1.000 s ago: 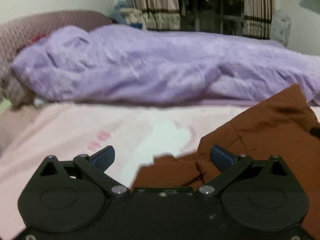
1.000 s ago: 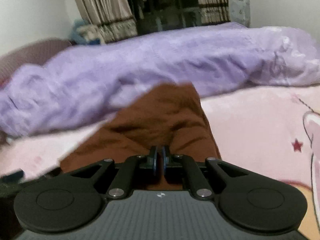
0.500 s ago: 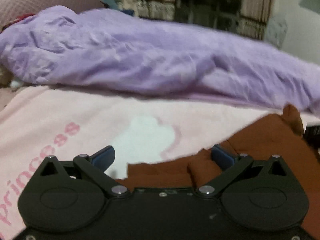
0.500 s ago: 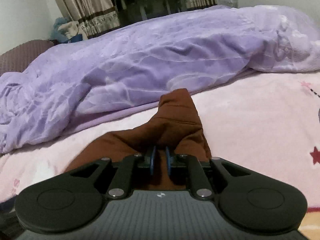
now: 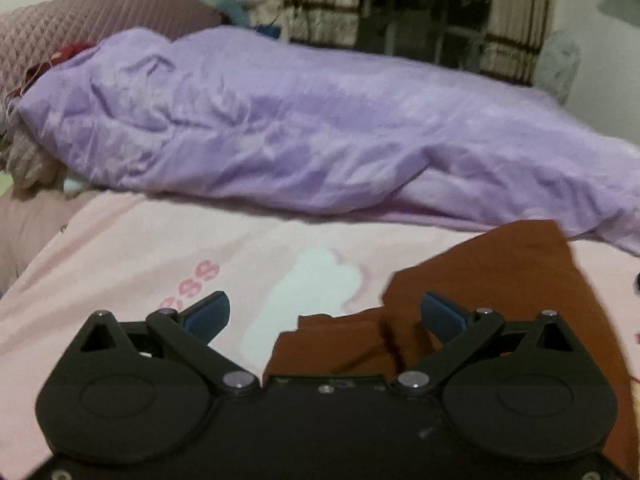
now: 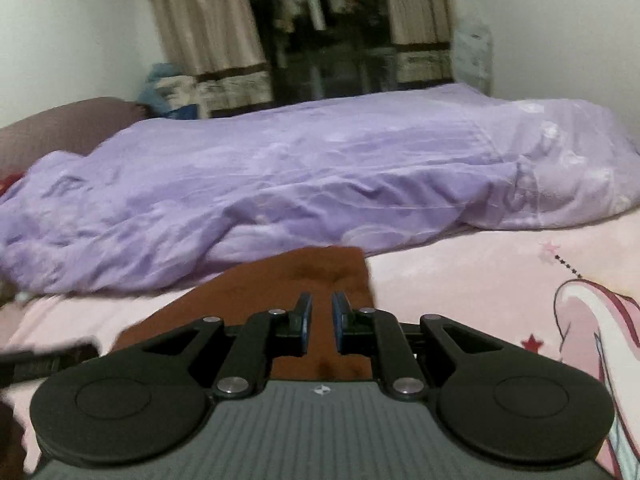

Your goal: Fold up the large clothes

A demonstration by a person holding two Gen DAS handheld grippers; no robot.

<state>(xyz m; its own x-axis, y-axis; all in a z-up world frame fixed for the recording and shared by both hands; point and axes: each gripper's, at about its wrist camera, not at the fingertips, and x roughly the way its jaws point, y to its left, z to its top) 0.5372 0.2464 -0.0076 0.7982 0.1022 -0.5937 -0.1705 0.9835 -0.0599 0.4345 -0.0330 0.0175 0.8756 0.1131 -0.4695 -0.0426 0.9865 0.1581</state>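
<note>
A rust-brown garment [image 5: 500, 272] lies on the pink bedsheet [image 5: 160, 248]. In the left wrist view it spreads from under the gripper out to the right. My left gripper [image 5: 324, 314] hangs over its left edge, wide open, with nothing between the blue pads. In the right wrist view the brown garment [image 6: 320, 268] lies straight ahead and beneath my right gripper [image 6: 321, 320]. Its pads stand a narrow gap apart. Cloth shows through the gap, and the pads do not press on it.
A rumpled purple duvet [image 5: 300, 132] runs the whole far side of the bed, also seen as the duvet [image 6: 320, 176] in the right view. A quilted mauve headboard [image 5: 80, 20] is at the far left. Curtains and a dark window [image 6: 328, 40] stand behind.
The right gripper's pads, shut on the brown cloth a second ago, have parted to a narrow gap. Both grippers have dipped and come back up. The garment's far corner now lies lower.
</note>
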